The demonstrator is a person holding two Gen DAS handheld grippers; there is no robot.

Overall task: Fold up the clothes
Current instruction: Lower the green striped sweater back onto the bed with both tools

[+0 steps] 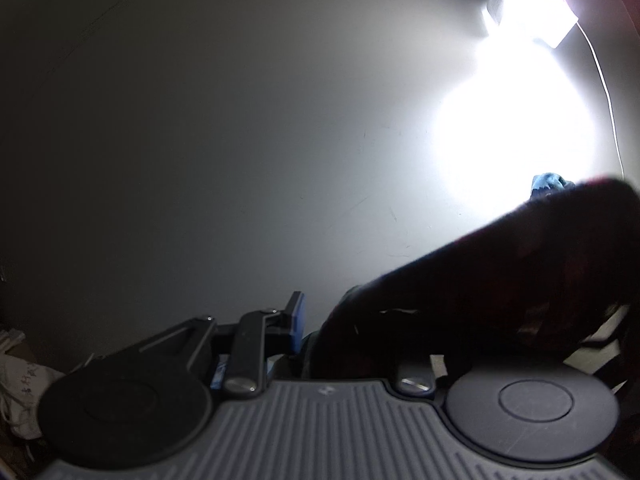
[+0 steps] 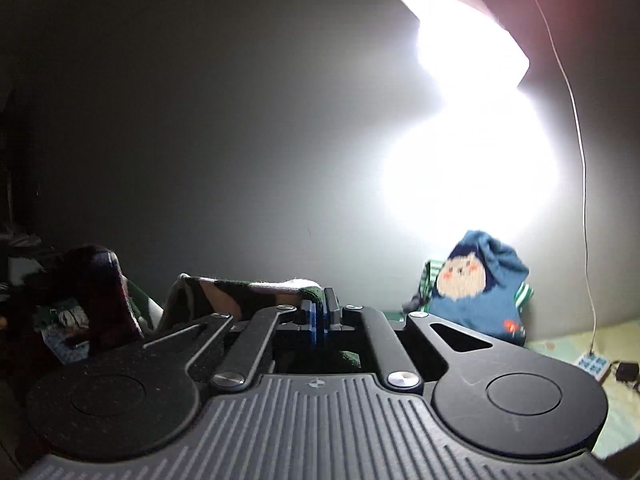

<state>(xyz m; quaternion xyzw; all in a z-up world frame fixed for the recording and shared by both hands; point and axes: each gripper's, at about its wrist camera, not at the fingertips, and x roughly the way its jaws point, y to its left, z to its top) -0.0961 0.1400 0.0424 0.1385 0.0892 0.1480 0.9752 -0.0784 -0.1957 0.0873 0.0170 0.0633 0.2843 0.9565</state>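
The right gripper (image 2: 320,320) has its blue pads pressed together on the edge of a camouflage-patterned cloth (image 2: 240,292), which drapes away to the left across the linkage. Further left lies a dark pile (image 2: 80,296) of other clothes, too dim to sort out. To the right, a blue garment (image 2: 480,296) with a cartoon face stands against the grey wall (image 2: 240,120), beside a bright lamp glare (image 2: 472,140) and a thin hanging cord (image 2: 580,160). A power strip (image 2: 594,364) lies at the lower right.

The left gripper (image 1: 316,320) shows only one blue pad (image 1: 298,316); a dark cloth (image 1: 500,280) covers the other side, so I cannot tell whether it is clamped. Pale fabric (image 1: 20,380) lies at the far left.
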